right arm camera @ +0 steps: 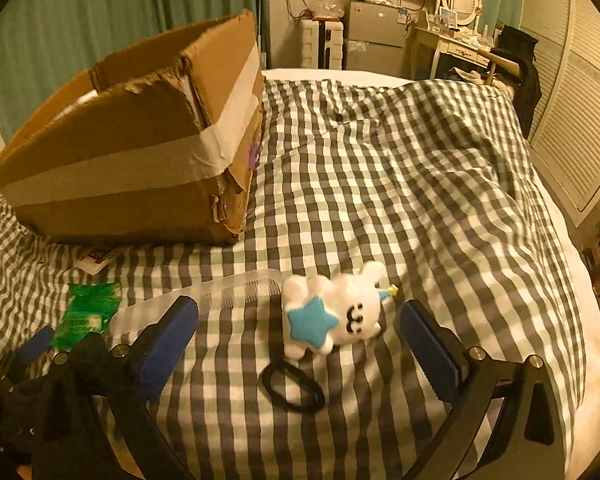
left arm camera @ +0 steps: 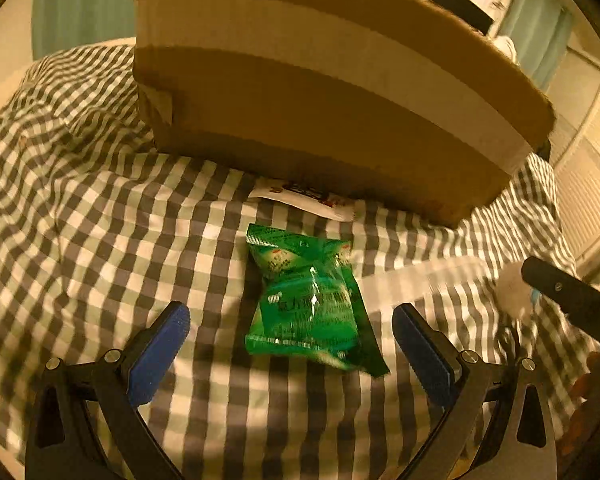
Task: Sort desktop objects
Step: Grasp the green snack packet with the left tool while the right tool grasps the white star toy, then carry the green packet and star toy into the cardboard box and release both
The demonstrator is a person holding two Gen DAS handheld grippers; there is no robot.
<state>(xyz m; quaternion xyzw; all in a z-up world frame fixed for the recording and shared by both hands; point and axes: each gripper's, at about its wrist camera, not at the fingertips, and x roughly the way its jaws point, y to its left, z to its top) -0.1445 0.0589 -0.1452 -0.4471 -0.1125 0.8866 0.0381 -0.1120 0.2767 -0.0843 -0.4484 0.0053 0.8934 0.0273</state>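
A green snack packet (left arm camera: 310,300) lies on the checked bed cover, just ahead of and between the fingers of my open left gripper (left arm camera: 292,320); it also shows in the right wrist view (right arm camera: 86,314). A white plush toy with a blue star (right arm camera: 336,316) lies between the fingers of my open right gripper (right arm camera: 300,320). A black hair tie (right arm camera: 292,386) lies just in front of the toy. A clear plastic comb (right arm camera: 220,292) lies left of the toy. An open cardboard box (right arm camera: 136,152) stands behind them. A white packet (left arm camera: 304,196) is partly tucked under the box.
The checked cover (right arm camera: 400,184) spreads wide to the right of the box. A louvred wardrobe (right arm camera: 580,120) and a dressing table (right arm camera: 452,40) stand beyond the bed. The right gripper's body (left arm camera: 572,300) shows at the right edge of the left wrist view.
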